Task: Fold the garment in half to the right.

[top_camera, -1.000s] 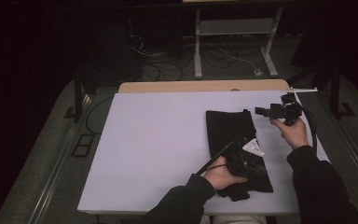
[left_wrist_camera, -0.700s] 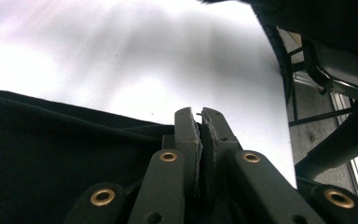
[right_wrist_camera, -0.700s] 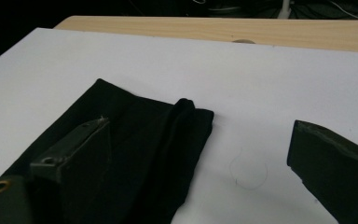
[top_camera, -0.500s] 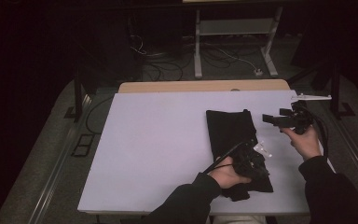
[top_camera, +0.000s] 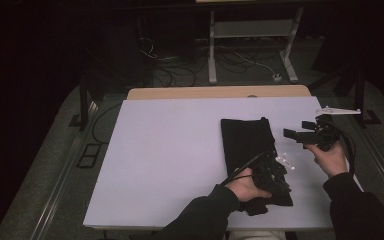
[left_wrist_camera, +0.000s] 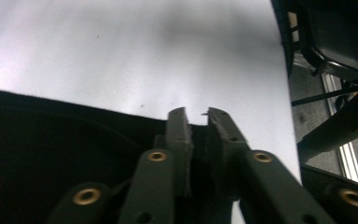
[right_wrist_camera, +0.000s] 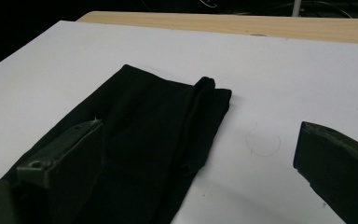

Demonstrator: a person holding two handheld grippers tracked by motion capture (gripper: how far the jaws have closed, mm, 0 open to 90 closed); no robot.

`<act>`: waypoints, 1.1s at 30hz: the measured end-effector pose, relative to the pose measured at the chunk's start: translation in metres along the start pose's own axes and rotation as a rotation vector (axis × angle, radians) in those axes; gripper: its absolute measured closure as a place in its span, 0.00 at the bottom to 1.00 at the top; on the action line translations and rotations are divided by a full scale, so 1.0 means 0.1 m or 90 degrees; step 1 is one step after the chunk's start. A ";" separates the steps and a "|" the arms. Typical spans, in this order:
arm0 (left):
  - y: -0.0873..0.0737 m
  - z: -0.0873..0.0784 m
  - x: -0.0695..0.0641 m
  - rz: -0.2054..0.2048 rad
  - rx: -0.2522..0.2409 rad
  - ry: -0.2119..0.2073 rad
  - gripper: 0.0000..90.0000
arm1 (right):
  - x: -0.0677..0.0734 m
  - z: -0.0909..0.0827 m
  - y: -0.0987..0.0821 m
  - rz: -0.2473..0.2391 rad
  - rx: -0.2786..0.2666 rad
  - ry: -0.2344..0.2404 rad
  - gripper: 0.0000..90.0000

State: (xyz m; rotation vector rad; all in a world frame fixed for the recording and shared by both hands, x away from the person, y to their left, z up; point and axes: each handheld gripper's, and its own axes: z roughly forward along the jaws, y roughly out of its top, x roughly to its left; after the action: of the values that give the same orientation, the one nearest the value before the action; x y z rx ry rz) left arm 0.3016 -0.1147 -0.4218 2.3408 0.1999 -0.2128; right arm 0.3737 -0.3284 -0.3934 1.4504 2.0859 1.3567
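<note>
Black folded cloth (top_camera: 247, 142): lies on white surface (top_camera: 170, 150), right of centre. Left tool (left_wrist_camera: 196, 122): jaws nearly closed, pinching cloth's near edge. Right tool (top_camera: 300, 134): jaws wide apart, empty, just beside cloth.

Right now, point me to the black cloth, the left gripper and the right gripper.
black cloth (top_camera: 246, 136), high view, flat far half of the fabric
left gripper (left_wrist_camera: 196, 120), left gripper view, between the near-closed jaw tips at the cloth edge
right gripper (top_camera: 300, 130), high view, between its spread jaw tips
</note>
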 end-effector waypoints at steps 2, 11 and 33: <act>0.01 -0.05 -0.01 -0.001 -0.009 0.002 0.73 | 0.00 -0.02 -0.01 0.001 -0.002 0.000 0.01; 0.00 -0.30 0.02 -0.016 -0.051 0.027 0.45 | 0.01 -0.09 -0.03 0.001 -0.009 0.003 0.00; -0.14 -0.67 0.16 -0.052 -0.105 0.082 0.00 | 0.06 -0.27 -0.15 -0.014 -0.010 0.007 0.00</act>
State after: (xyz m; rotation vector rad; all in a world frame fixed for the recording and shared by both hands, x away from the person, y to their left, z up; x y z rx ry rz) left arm 0.3208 -0.0556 -0.3887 2.1852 0.3636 -0.0825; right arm 0.3441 -0.3392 -0.3894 1.4126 2.0877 1.3721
